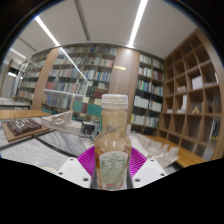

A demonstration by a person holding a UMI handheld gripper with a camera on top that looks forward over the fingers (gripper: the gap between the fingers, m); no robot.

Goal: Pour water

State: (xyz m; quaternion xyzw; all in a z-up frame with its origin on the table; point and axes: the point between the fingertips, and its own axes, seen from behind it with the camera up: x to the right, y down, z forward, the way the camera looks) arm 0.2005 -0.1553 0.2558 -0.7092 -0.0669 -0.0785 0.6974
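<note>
A clear plastic bottle (113, 140) with a white cap and a pale label stands upright between my fingers, holding amber-tinted liquid. My gripper (113, 165) is shut on the bottle: the magenta pads (89, 160) press against its lower body on both sides. The bottle is lifted above the table, its cap level with the bookshelves behind. The bottle's base is hidden below the fingers.
A light table (40, 150) lies below and to the left, with a dark object (22, 127) on it. A small jar-like object (88, 127) stands behind the bottle to its left. Bookshelves (90, 80) fill the back; wooden cubby shelves (195, 95) stand at the right.
</note>
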